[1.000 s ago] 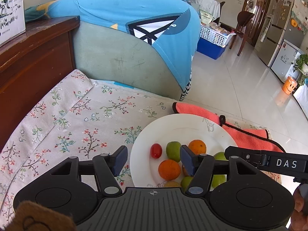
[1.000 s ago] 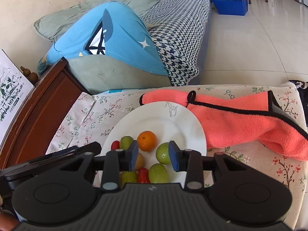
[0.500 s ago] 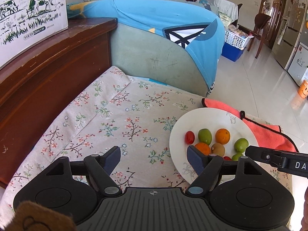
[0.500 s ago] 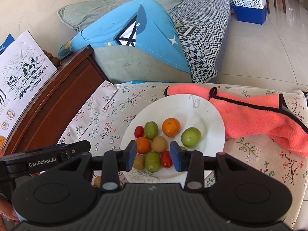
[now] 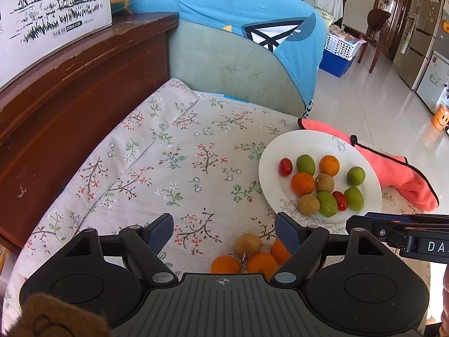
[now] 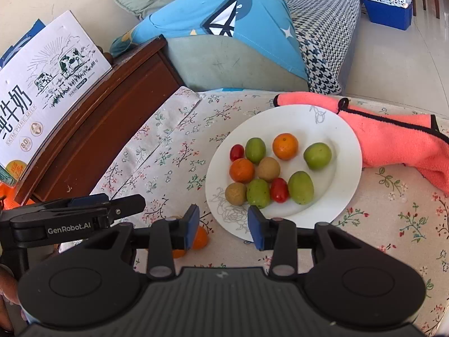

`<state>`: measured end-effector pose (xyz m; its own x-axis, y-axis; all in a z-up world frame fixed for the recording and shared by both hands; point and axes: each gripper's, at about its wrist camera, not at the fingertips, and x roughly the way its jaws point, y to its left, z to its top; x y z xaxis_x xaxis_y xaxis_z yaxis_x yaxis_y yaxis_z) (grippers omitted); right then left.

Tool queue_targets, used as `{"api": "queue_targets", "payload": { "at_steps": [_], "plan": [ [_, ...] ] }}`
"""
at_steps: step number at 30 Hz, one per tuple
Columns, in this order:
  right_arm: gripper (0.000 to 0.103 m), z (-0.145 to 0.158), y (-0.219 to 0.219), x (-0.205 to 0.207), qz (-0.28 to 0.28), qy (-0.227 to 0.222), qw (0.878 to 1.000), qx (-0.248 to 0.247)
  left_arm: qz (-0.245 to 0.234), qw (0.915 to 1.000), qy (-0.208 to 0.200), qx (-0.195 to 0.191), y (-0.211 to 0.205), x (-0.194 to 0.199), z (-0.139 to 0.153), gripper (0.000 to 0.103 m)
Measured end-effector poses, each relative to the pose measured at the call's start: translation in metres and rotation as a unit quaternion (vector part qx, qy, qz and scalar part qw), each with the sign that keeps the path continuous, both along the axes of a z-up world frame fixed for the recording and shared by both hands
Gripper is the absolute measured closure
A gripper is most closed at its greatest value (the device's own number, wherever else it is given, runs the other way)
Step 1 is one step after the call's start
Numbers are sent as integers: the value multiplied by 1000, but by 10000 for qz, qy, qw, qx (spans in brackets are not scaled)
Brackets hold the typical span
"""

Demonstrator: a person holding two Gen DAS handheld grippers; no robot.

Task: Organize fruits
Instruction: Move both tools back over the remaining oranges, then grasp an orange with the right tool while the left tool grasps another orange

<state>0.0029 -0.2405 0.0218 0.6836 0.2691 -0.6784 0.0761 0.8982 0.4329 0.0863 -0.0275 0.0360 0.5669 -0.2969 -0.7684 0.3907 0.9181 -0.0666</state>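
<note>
A white plate (image 5: 308, 140) (image 6: 294, 115) on the flowered cloth holds several small fruits: oranges, green ones, brown ones and red tomatoes. Loose on the cloth lie three small oranges (image 5: 226, 264) and a brown fruit (image 5: 248, 244), close to the right finger of my left gripper (image 5: 224, 224). Its jaws are opening, and no pad touches the fruit. My right gripper (image 6: 223, 217) hangs over the plate's near rim, open with nothing between its pads. One loose orange (image 6: 200, 237) shows behind its left finger.
A pink towel (image 5: 398, 174) (image 6: 393, 137) lies against the plate's far right side. A dark wooden cabinet (image 5: 70, 98) with a milk carton box (image 6: 42, 84) borders the cloth on the left. A sofa with a blue cover (image 5: 238, 14) stands behind.
Both grippers have drawn back from the plate, so it looks smaller and farther. The left jaws have spread wider. The loose oranges and brown fruit have come into view by the left gripper.
</note>
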Motion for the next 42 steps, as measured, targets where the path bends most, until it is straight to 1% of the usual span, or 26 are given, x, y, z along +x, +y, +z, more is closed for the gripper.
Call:
{"api": "queue_targets", "payload": {
  "at_steps": [5,7,11,18,25,27,29,34,35,38,41,42],
  "plan": [
    [63,-8,16,1,250,137,9996,-37,17,9998,140,112,11,-1,-11,22],
    [63,-13,19,4,262,213,9994,45,27,9998,154,148,16,-2,-14,23],
    [63,-20,23,12,185,351,9987,308,-87,9997,143,166,22,-4,-17,23],
    [63,-35,31,26,-79,636,9962,585,-437,9981,153,415,22,-11,-30,25],
    [63,-41,41,36,-182,720,9966,366,-773,9961,122,412,15,-16,-38,26],
    [63,-43,42,38,-178,758,9963,368,-839,9956,92,410,13,-17,-40,26],
    [63,-45,44,40,-157,777,9961,380,-877,9951,58,449,11,-18,-42,26],
    [64,-46,51,41,-106,755,9969,184,-885,9951,-9,444,8,-16,-47,27],
    [66,-46,52,42,-99,743,9971,135,-880,9950,-31,463,8,-15,-48,27],
    [72,-46,53,40,-67,717,9974,4,-895,9951,-98,413,7,-15,-49,30],
    [75,-45,54,40,-35,686,9976,-16,-936,9949,-102,348,6,-15,-48,36],
    [75,-45,54,40,-32,680,9977,-29,-959,9948,-92,320,6,-16,-48,40]
  ]
}}
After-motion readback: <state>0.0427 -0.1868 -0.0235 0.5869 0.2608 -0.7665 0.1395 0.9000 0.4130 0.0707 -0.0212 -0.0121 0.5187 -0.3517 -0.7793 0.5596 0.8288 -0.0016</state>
